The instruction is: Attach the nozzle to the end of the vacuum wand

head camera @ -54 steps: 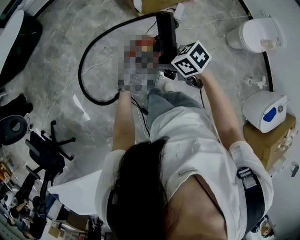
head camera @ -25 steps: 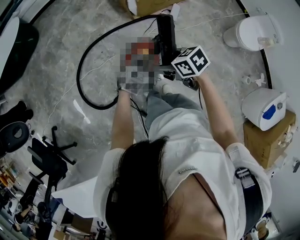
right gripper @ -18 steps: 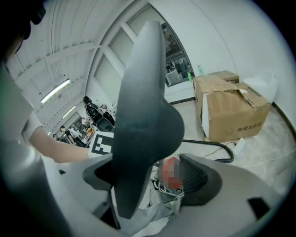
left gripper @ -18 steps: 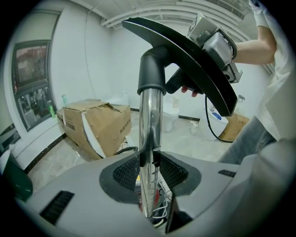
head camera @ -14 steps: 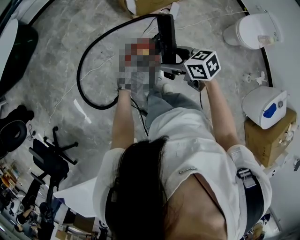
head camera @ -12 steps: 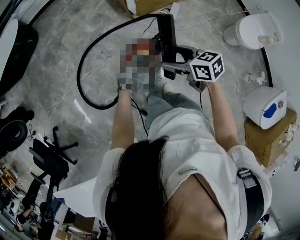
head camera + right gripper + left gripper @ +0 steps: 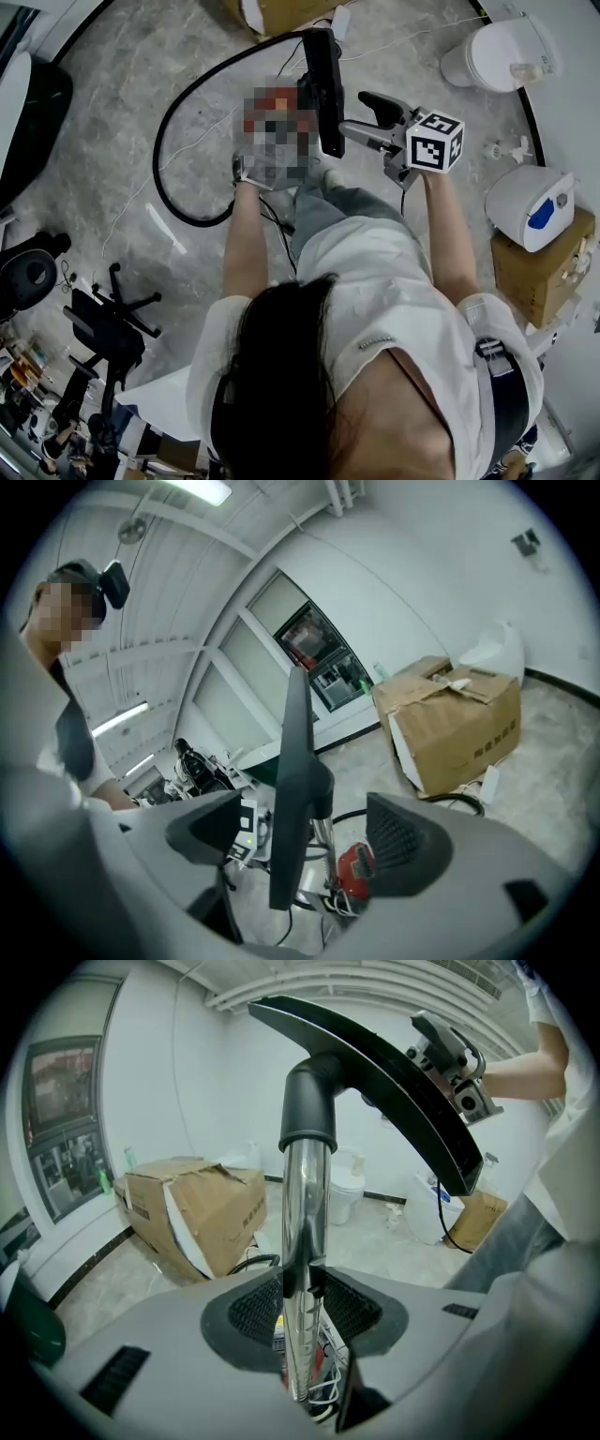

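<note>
While my left tongs (image 7: 302, 1312) pinch the wand (image 7: 305, 1194), the nozzle (image 7: 394, 1082) looks seated; right tongs (image 7: 300, 827) have just spread, holding nothing; next, I test the fit.

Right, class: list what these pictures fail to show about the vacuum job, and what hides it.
Head view: a mosaic patch covers the left tool.
Left gripper view: the lower end of the wand drops behind the tool body.
Any view: whether the nozzle has locked onto the wand stays unseen.
Left gripper view: print on the box is too small, blurred.
</note>
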The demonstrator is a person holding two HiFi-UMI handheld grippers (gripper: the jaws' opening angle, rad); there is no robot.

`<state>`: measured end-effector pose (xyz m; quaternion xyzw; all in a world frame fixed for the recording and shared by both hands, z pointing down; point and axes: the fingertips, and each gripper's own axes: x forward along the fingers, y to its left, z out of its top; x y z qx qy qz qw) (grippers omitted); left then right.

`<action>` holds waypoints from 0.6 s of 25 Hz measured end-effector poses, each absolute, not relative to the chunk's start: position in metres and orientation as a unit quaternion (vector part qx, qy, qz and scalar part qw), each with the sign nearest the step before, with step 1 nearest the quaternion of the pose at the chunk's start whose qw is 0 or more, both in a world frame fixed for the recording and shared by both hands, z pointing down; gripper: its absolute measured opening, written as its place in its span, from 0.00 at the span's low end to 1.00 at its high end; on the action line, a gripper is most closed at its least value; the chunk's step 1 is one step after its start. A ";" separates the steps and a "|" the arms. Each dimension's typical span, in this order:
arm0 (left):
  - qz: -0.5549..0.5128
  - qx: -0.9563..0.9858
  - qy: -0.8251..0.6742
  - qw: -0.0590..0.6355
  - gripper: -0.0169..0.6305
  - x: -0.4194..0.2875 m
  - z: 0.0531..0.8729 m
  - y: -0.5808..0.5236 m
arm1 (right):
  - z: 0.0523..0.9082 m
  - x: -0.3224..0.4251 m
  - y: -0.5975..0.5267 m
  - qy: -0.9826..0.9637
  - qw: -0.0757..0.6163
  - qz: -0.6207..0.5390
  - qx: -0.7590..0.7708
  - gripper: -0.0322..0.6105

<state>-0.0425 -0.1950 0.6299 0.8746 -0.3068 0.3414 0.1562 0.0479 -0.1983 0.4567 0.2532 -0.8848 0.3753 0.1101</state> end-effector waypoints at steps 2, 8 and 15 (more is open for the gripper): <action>0.339 0.874 -0.310 0.158 0.23 -0.041 0.630 -0.195 | 0.463 0.050 -0.197 -0.884 0.125 0.369 0.261 0.67; 0.326 0.870 -0.331 0.167 0.23 -0.041 0.629 -0.197 | 0.468 0.048 -0.196 -0.885 0.142 0.355 0.268 0.67; 0.294 0.864 -0.359 0.196 0.23 -0.042 0.626 -0.202 | 0.471 0.048 -0.200 -0.884 0.149 0.347 0.277 0.67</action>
